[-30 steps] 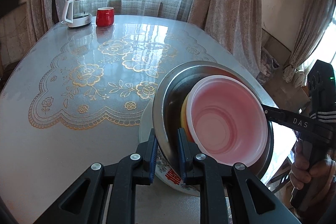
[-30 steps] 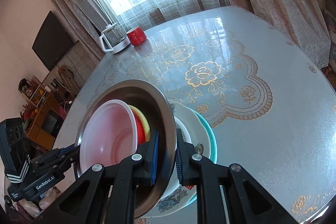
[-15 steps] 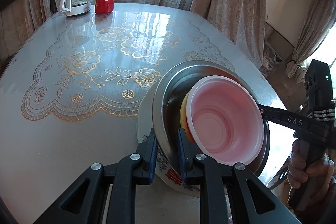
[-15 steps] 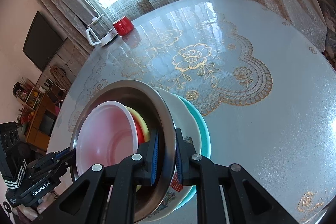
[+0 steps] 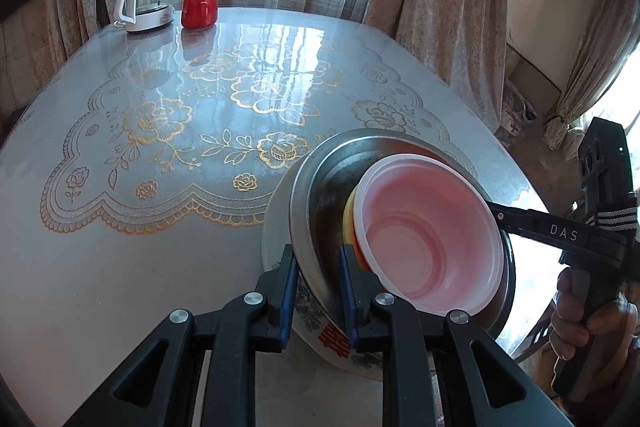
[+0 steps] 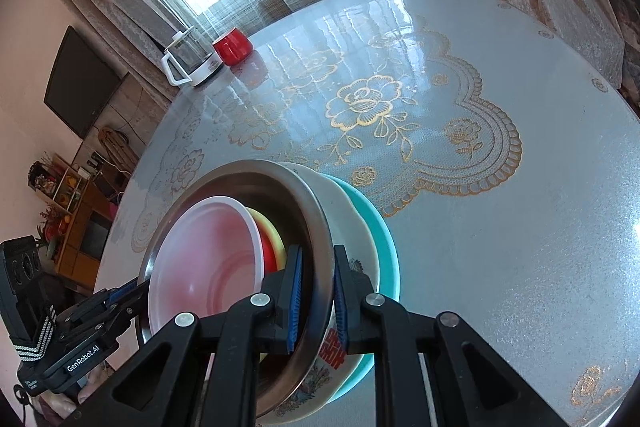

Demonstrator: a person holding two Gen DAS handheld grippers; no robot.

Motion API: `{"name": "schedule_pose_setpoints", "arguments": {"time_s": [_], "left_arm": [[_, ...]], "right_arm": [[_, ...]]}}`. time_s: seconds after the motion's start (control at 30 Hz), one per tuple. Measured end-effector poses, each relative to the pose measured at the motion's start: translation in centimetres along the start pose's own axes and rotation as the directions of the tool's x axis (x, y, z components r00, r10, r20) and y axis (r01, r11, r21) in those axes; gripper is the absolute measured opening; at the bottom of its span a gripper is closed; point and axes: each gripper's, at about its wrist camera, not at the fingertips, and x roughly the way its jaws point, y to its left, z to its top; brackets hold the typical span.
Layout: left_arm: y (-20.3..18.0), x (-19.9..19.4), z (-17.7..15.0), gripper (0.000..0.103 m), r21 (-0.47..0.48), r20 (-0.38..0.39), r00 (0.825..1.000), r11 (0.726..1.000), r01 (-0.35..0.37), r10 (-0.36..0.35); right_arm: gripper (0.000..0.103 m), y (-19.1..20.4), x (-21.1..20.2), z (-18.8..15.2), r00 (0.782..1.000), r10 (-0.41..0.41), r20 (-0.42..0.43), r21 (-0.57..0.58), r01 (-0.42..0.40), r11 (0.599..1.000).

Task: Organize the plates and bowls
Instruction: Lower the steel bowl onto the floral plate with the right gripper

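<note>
Both claws, left claw (image 5: 314, 291) and right claw (image 6: 316, 297), clamped on steel bowl (image 5: 320, 195) rim | stack tilted near desk (image 5: 120, 267) edge | risk: pink bowl (image 5: 432, 231) slides out

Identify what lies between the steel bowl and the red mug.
Only bare table with its gold floral cloth separates the steel bowl from the red mug, seen in both wrist views.

Steel bowl (image 5: 320, 187) holds a pinkish-white bowl (image 5: 432, 235); teal plate (image 6: 384, 239); gold-flowered tablecloth (image 5: 160, 131); red mug (image 5: 199, 9)

The steel bowl (image 6: 316, 227) now sits lower, nested into the white floral bowl (image 6: 352, 227) toward the frame's bottom.
</note>
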Motion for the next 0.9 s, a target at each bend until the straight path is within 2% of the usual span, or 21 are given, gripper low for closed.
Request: {"name": "schedule_pose_setpoints", "arguments": {"time_s": [0.33, 0.57, 0.9], "left_arm": [[0.1, -0.5, 0.0, 0.020, -0.009, 0.028, 1.000, 1.000, -0.015, 0.015], [-1.0, -0.8, -0.4, 0.020, 0.069, 0.053, 0.995, 0.994, -0.089, 0.085], [-0.9, -0.8, -0.5, 0.021, 0.070, 0.060, 0.995, 0.994, -0.089, 0.085]], "right_arm": [[0.016, -0.4, -0.1, -0.4, 1.000, 0.018, -0.008, 0.016, -0.018, 1.000], [0.011, 0.5, 0.2, -0.4, 0.999, -0.042, 0.031, -0.031, 0.043, 0.999], [0.011, 0.4, 0.7, 0.2, 0.999, -0.044, 0.028, -0.031, 0.045, 0.999]]}}
